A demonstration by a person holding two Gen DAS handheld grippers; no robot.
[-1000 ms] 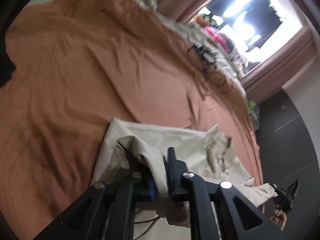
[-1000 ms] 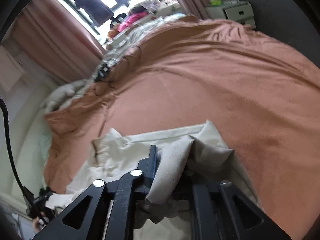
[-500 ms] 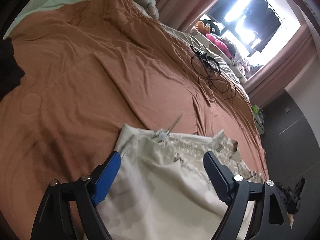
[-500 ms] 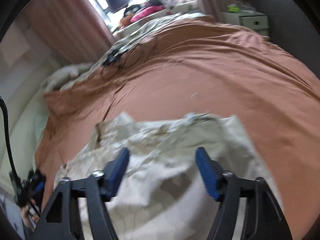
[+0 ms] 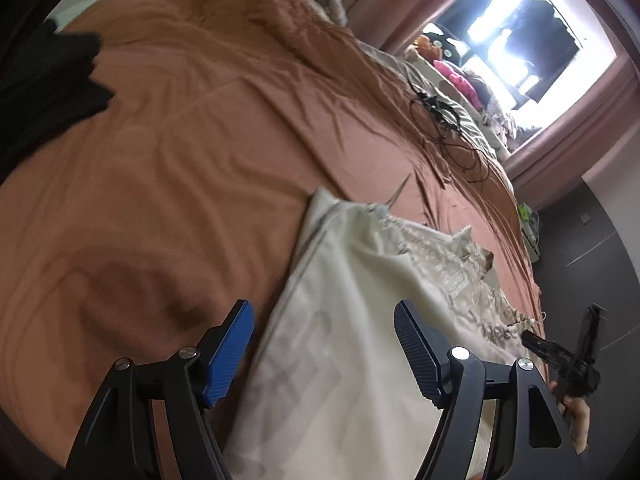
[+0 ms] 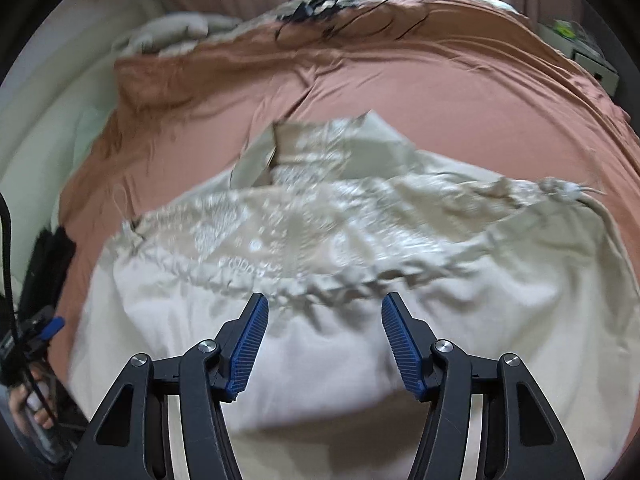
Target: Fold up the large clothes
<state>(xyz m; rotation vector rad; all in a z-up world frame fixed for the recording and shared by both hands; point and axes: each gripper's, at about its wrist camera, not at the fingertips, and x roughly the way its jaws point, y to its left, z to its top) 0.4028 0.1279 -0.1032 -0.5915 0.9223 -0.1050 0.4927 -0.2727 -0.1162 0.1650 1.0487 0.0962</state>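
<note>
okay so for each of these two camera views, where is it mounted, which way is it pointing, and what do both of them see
Left wrist: sits on the left gripper, looking down along its open blue-padded fingers at the beige garment on the orange bedspread; the right gripper and its hand show at the lower right.
Right wrist: sits on the right gripper, open fingers above the beige garment; the hand with the left gripper shows at the lower left.
Shared: garment, bedspread, black cables near the window.

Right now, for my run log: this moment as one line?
left tool: open | right tool: open | beige garment: released, on orange bedspread
</note>
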